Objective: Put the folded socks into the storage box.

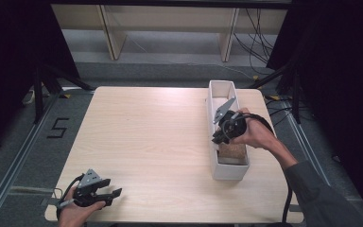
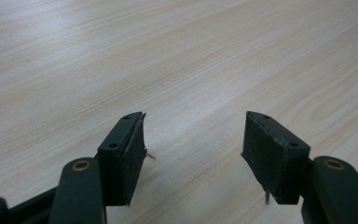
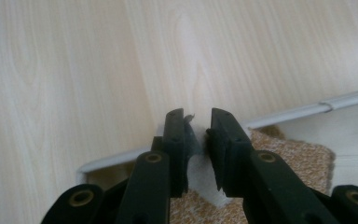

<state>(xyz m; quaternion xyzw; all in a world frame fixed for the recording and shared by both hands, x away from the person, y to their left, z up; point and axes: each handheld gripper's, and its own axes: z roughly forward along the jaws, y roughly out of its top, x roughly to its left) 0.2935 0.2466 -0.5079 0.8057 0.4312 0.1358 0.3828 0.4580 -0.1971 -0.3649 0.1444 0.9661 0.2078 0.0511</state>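
R gripper (image 3: 198, 116) over box (image 1: 216, 142) wall, jaws nearly together on wall edge; cork pad (image 3: 303, 156) just inside. L gripper (image 2: 193, 140) spread, far off.

In the high view the right tongs (image 1: 219, 137) dip into the white box (image 1: 227, 172), so their tips hide behind its wall. The cork block (image 1: 231, 152) inside is partly covered by the hand. In the right gripper view the small pale scrap (image 3: 200, 179) between the jaws is too blurred to identify.
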